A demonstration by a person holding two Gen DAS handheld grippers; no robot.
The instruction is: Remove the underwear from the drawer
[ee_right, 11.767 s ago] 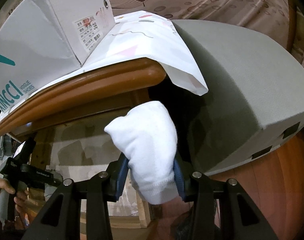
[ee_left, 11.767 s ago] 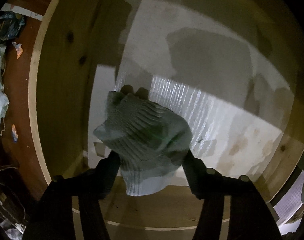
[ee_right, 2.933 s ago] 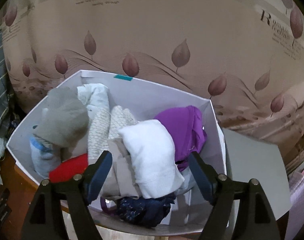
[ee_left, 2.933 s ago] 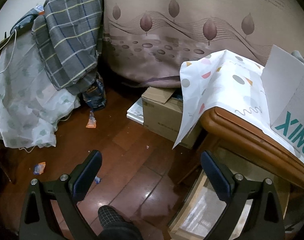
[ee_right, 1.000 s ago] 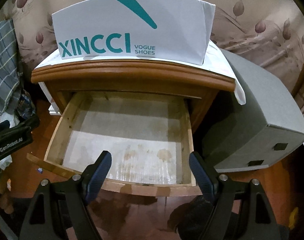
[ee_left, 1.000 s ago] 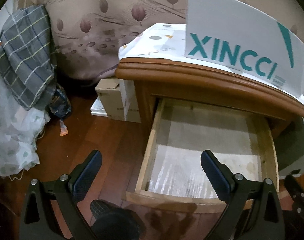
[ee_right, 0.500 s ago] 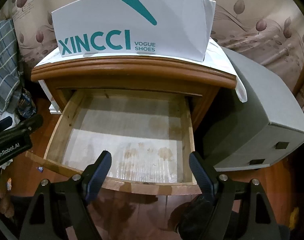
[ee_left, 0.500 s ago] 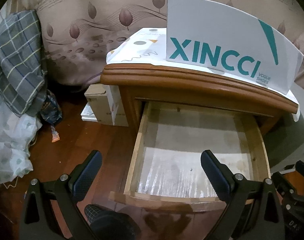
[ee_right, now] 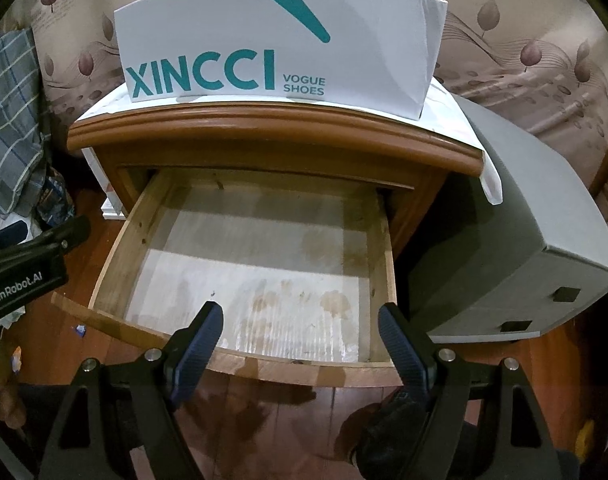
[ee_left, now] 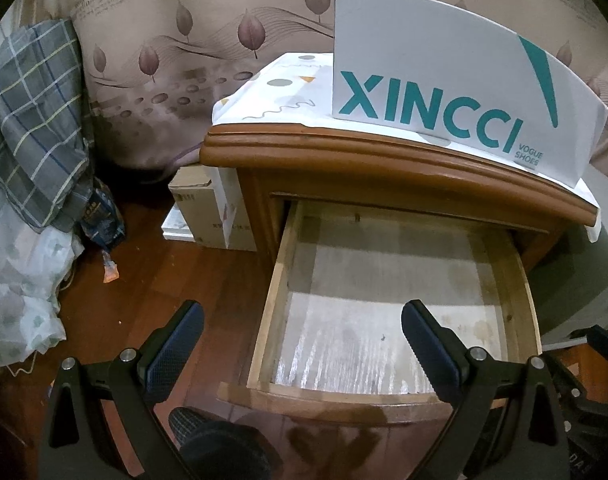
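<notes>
Drawer [ee_right: 259, 256] stands pulled out of the wooden nightstand [ee_right: 271, 128] and shows only its bare, stained bottom; no underwear is visible in it from either wrist view. Both tools hover in front of and above its front rim: the left gripper [ee_left: 301, 342] with its fingers wide apart and nothing between them, the right gripper [ee_right: 299, 340] the same. With nothing left to lift, the emptying part of the task looks finished, and the sensible move, as a judgement, is one slow look into the shadowed back edge under the nightstand top before backing away, keeping the fingers clear of the thin side walls so the drawer is not knocked. On the nightstand top, over a patterned cloth [ee_left: 279, 92], sits a white XINCCI shoe box [ee_right: 279, 40]; its inside is hidden from here, so whether the underwear lies in it cannot be told. A grey box [ee_right: 516, 248] stands on the floor just beside the nightstand
</notes>
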